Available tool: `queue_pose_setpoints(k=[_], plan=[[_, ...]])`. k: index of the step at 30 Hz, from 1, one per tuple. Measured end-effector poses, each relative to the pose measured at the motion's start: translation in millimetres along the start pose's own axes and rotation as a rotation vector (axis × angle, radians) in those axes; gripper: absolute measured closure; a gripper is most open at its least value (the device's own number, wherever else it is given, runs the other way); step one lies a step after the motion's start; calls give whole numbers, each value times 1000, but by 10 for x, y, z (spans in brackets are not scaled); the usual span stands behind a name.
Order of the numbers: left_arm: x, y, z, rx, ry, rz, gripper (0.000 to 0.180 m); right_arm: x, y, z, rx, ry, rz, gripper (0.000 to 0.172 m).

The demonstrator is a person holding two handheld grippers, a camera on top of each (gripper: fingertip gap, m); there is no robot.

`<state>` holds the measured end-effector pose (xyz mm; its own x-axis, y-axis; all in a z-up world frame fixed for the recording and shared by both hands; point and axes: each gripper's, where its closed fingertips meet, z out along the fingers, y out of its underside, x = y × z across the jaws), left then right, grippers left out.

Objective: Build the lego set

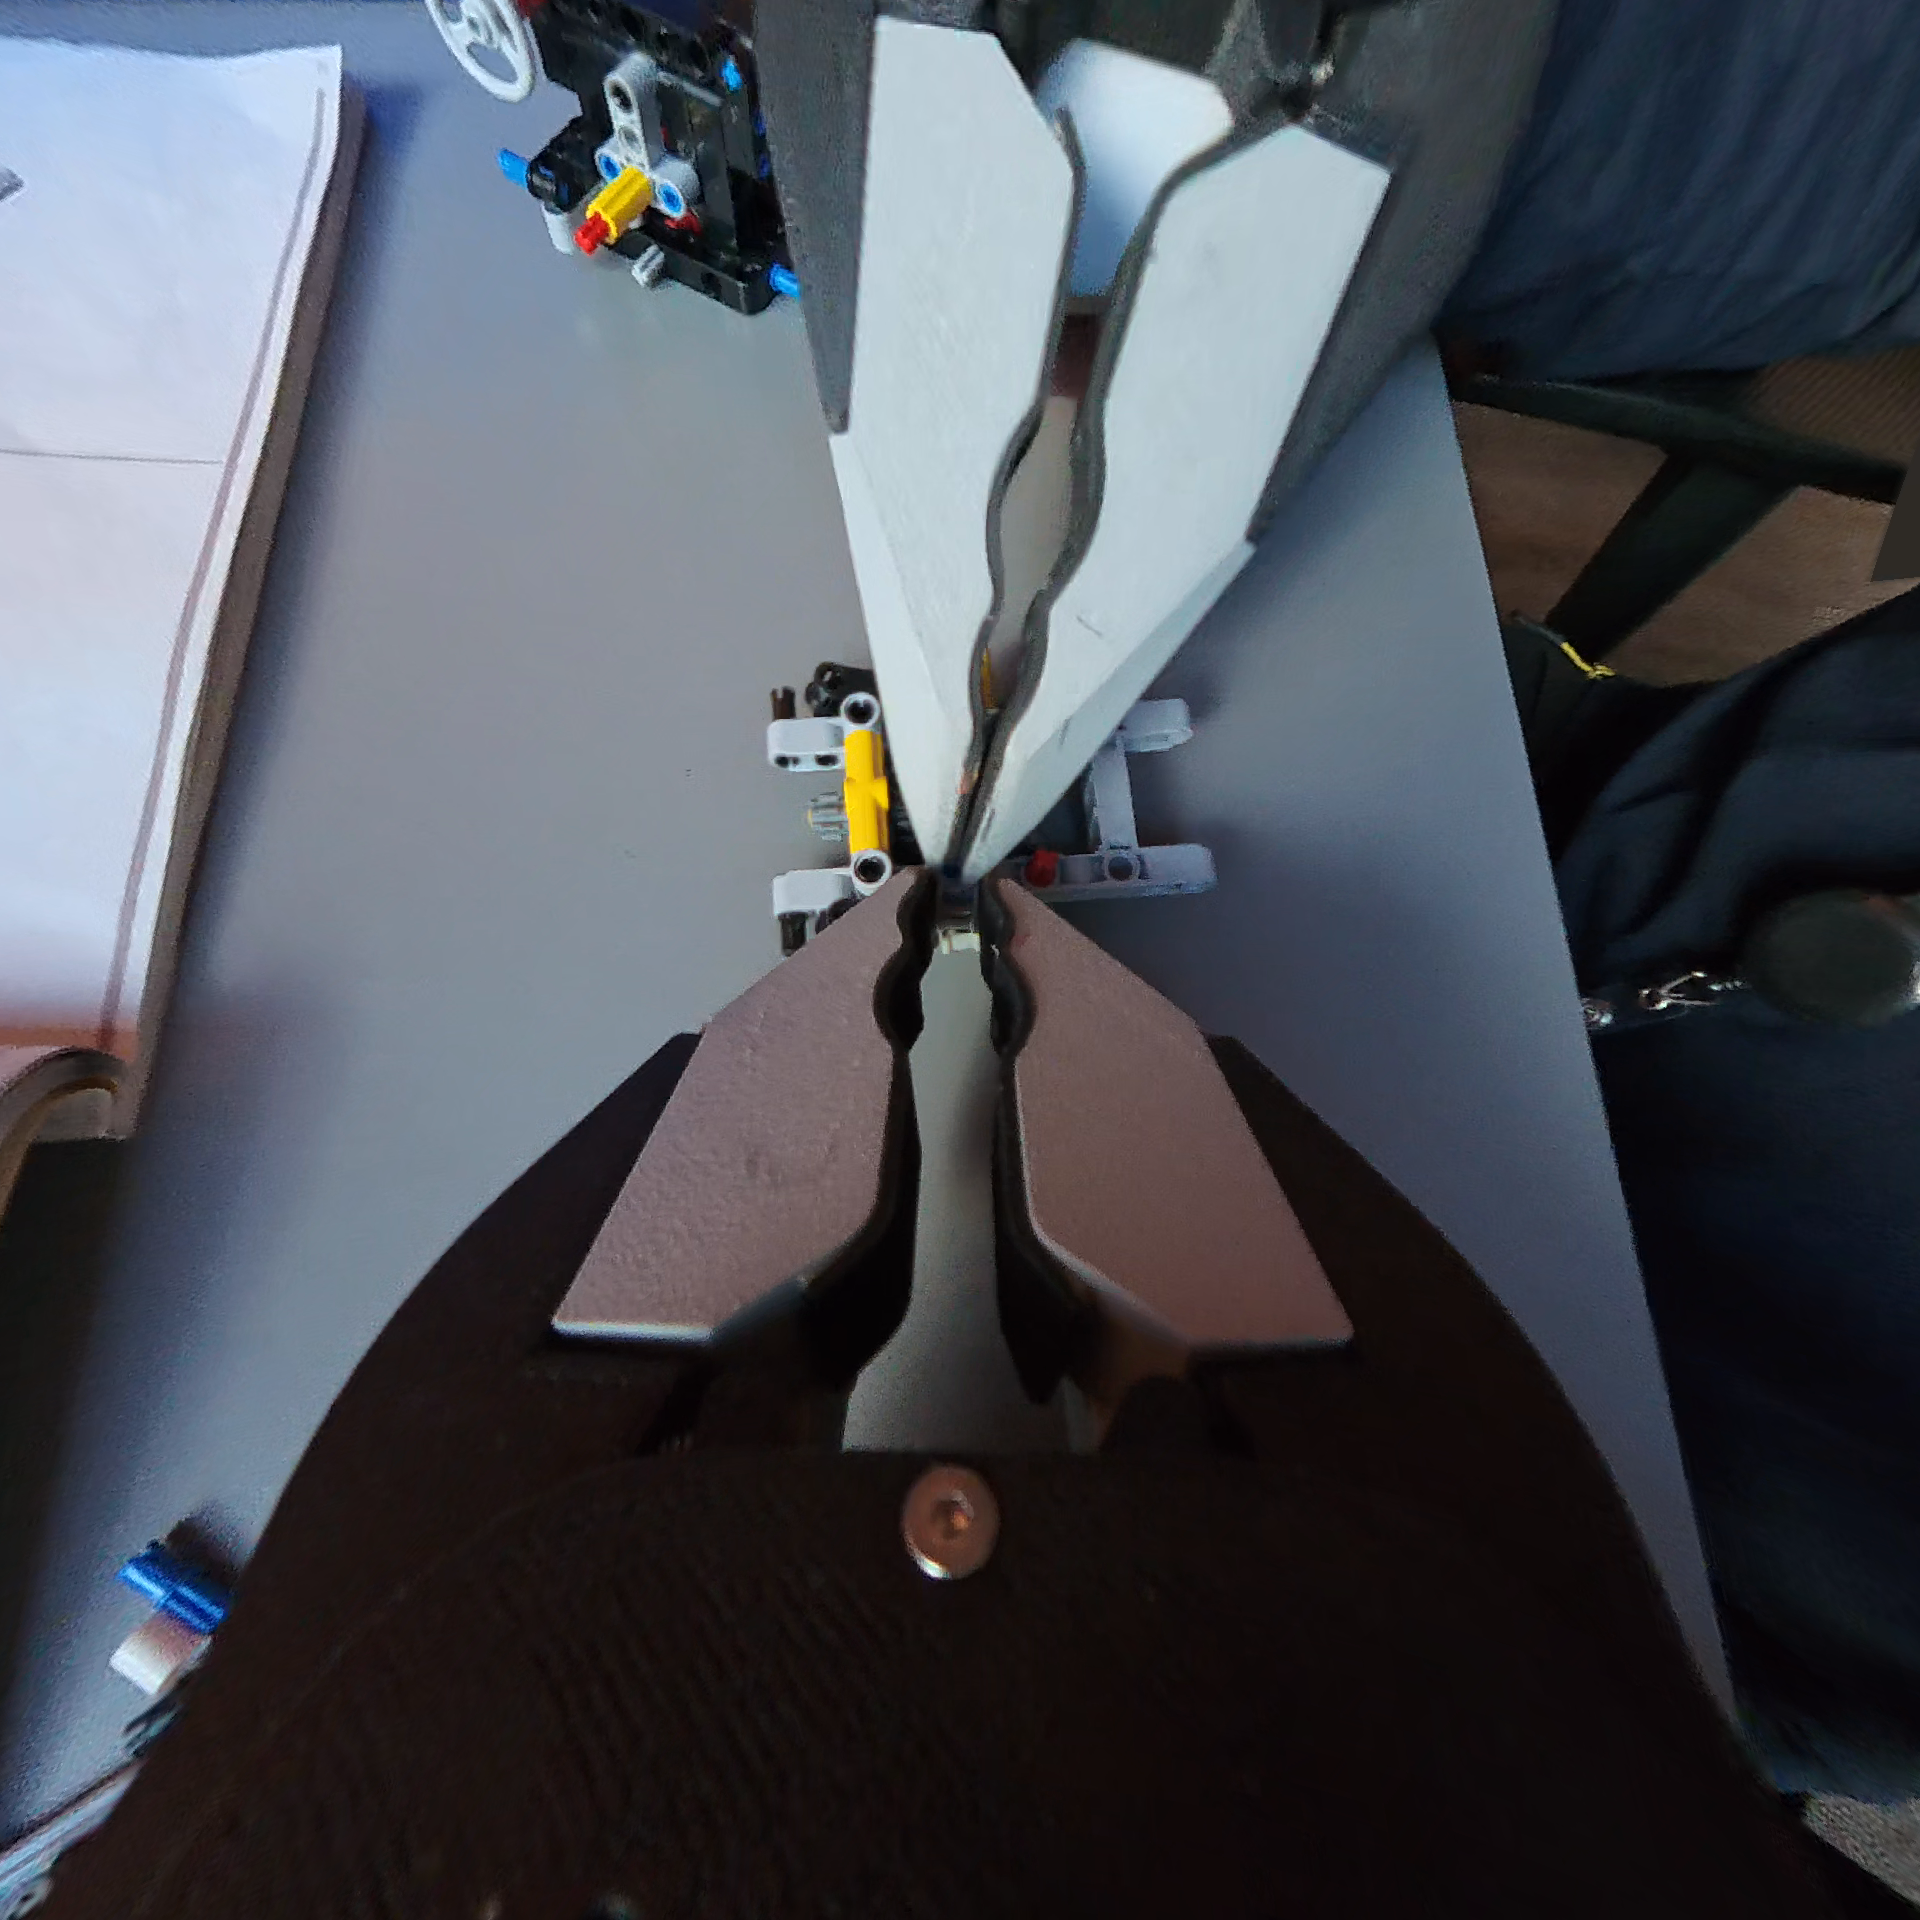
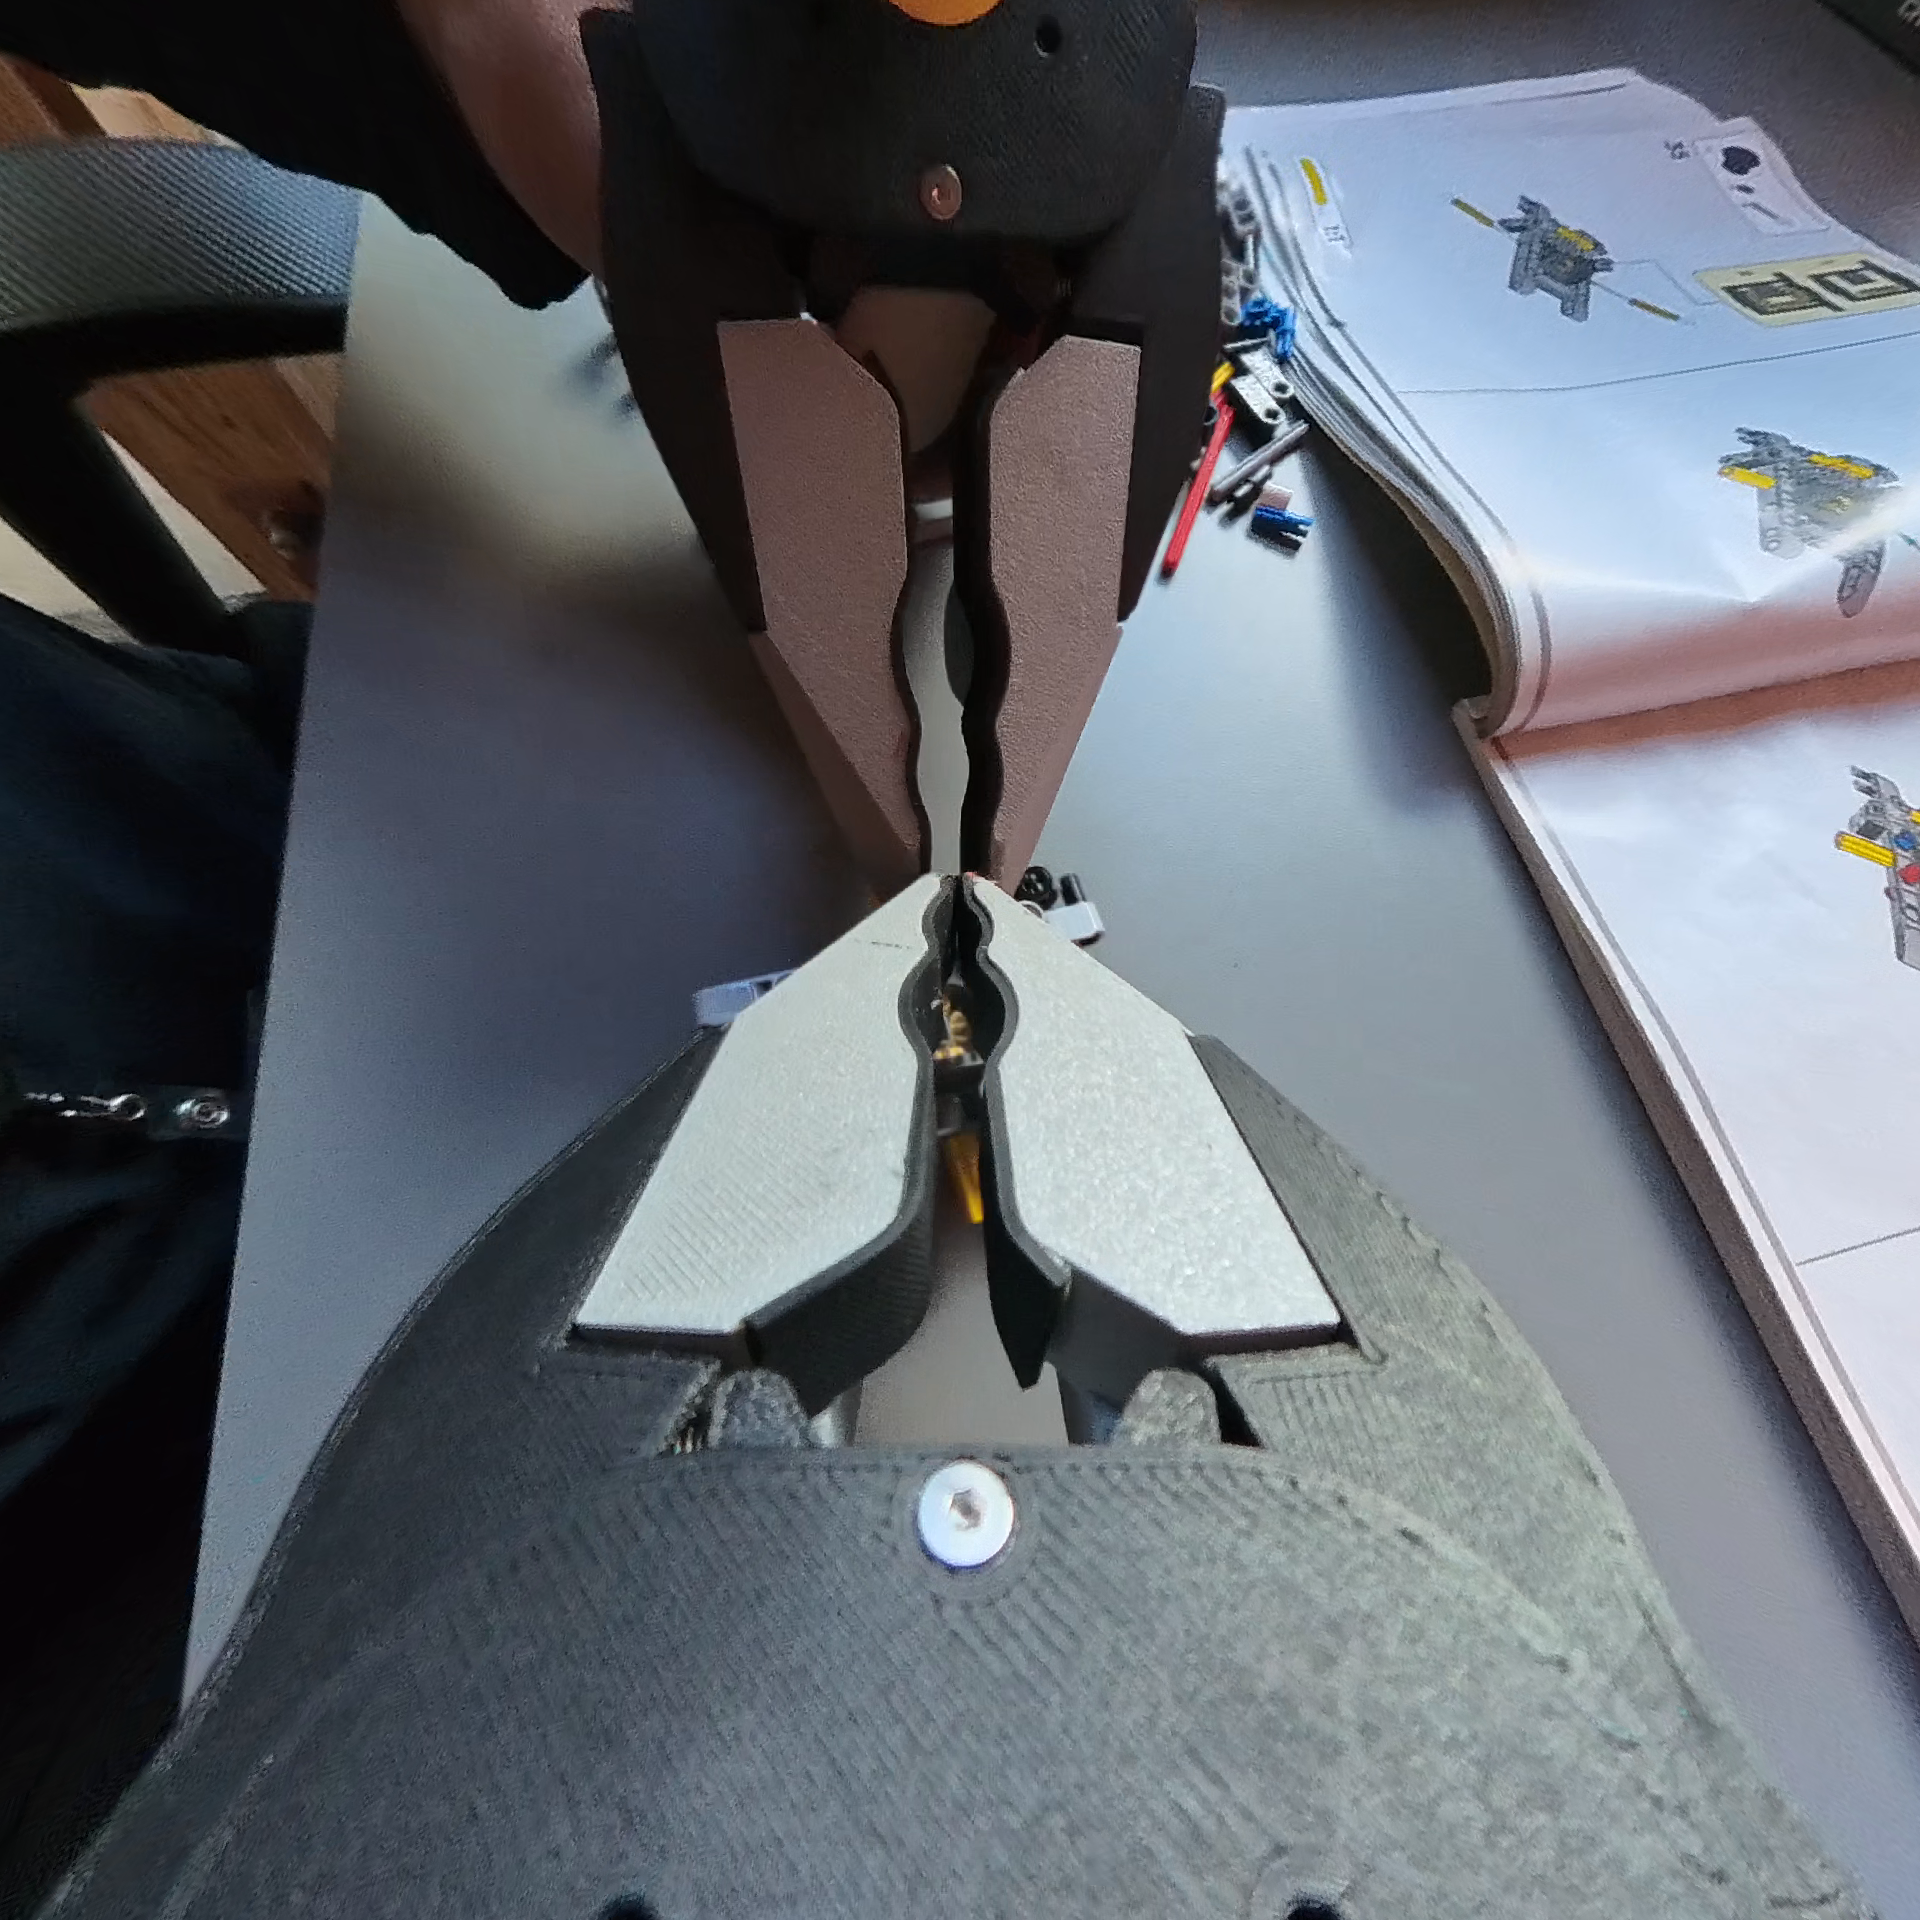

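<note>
My left hand-held gripper (image 1: pixel 954 894) is nearly closed, pinching a small part of the grey-and-yellow brick assembly (image 1: pixel 862 790) on the counter (image 1: pixel 540 644). My right hand-held gripper (image 2: pixel 956 883) meets it tip to tip above the assembly, fingertips together. The instruction booklet (image 2: pixel 1662 416) lies well aside.

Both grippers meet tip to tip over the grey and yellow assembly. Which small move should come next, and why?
Perhaps ease the right gripper slightly back: its shut fingers almost touch the left gripper's, which flank a small pale part.
</note>
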<state>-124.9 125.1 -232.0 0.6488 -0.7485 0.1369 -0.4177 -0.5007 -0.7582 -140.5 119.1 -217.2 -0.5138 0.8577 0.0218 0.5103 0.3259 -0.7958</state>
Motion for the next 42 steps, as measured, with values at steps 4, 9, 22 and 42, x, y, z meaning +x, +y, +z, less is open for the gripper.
queue_pose_setpoints(k=[4, 9, 22, 42], plan=[[-14, -1, 2, -37, -5, 16, 175, 13, 12, -4, -4, 7, -13, 172], [2, -20, 33, -58, 14, -30, 175, 1, 40, -40, 48, -67, 85, 172], [37, -49, 82, -189, 13, -88, 174, -34, 97, -155, 13, -165, 159, 172], [130, -67, 111, -351, 40, -108, 175, -68, 178, -156, 14, -66, 144, 172]])
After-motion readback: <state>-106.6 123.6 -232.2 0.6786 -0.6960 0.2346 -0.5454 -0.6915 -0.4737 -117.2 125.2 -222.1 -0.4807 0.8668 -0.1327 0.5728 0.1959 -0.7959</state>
